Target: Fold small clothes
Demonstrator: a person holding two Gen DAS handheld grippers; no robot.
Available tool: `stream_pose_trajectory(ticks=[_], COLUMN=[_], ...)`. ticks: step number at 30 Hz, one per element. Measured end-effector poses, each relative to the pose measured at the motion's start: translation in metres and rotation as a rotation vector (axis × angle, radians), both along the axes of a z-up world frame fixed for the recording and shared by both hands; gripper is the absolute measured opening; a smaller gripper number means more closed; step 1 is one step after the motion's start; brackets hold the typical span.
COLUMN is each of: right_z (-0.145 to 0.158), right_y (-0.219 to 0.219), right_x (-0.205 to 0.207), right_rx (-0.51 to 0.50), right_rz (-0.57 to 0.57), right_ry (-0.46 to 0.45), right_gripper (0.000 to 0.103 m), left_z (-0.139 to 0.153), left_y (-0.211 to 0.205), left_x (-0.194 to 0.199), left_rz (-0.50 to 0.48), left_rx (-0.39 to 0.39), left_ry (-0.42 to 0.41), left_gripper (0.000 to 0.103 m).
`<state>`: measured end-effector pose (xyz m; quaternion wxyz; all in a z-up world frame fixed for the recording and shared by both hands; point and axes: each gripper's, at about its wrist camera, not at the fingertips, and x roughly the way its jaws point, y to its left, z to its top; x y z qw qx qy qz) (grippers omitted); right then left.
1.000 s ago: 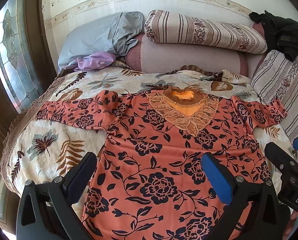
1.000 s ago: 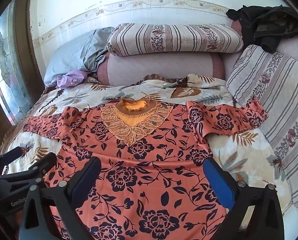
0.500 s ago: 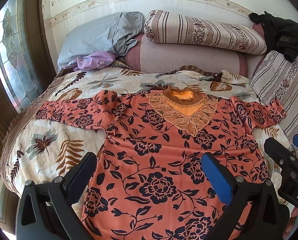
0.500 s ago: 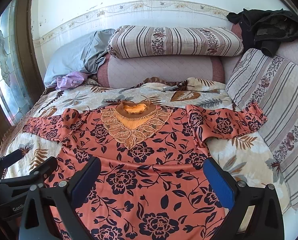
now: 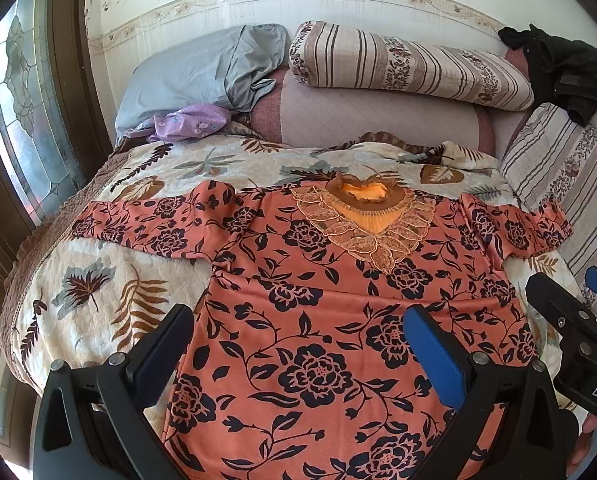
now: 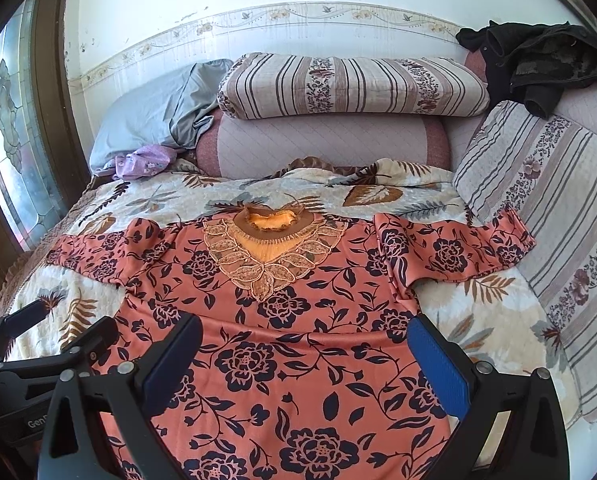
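While spread flat, front up, across the leaf-patterned quilted bedspread (image 5: 98, 304), salmon-orange floral blouse with black roses and a lace-trimmed neckline (image 5: 318, 320) with both sleeves stretched outward. Left gripper (image 5: 298, 344) released, jaws wide apart, poised above the lower left of the blouse. Right gripper (image 6: 306, 356) likewise spread wide, grasping nothing, above the lower right. Striped pillow (image 6: 350, 88) behind.

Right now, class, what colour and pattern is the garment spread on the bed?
Salmon-orange garment with dark floral print; clearest in right wrist view.
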<state>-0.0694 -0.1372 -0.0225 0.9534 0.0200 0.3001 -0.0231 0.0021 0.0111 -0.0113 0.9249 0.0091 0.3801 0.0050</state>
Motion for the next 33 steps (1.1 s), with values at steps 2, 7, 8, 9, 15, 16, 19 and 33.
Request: stream_pose_trajectory(ticks=[2,7,8,9,15,16,19,33], right_z=[0.0002,0.0023,0.0026,0.0029,0.0033,0.0038,0.0033,0.0029], right_y=[0.0001,0.001,0.0012,0.0009,0.0007,0.0005,0.0008,0.0012], right_x=[-0.0001,0.0008,0.001,0.0011,0.002,0.002,0.0028,0.004], right_rx=[0.0,-0.002,-0.002,-0.002,-0.003,-0.004,-0.003,-0.003], right_rz=[-0.002,0.001,0.002,0.002,0.004,0.004,0.006,0.011], right_ry=[-0.001,-0.006,-0.008,-0.008,-0.003,-0.002,-0.001,0.001], right_gripper=[0.103,0.103,0.103,0.103,0.103,0.103,0.103,0.103], left_z=[0.0011,0.0035,0.0039,0.0039,0.0036,0.0035,0.0034,0.0041], left_y=[-0.0006,0.0009,0.0011,0.001,0.0012,0.0012,0.0014,0.0009], left_x=[-0.0005,-0.0013,-0.0012,-0.0011,-0.0006,-0.0002,-0.0002,0.0007], left_rz=[-0.001,-0.004,-0.005,-0.006,-0.007,-0.007,-0.009,-0.011], left_rx=[0.0,-0.001,-0.001,-0.001,-0.001,0.0,0.001,0.004], left_ry=[-0.002,-0.007,-0.008,-0.008,-0.007,-0.006,-0.006,-0.009], left_gripper=[0.103,0.103,0.103,0.103,0.103,0.103,0.103,0.103])
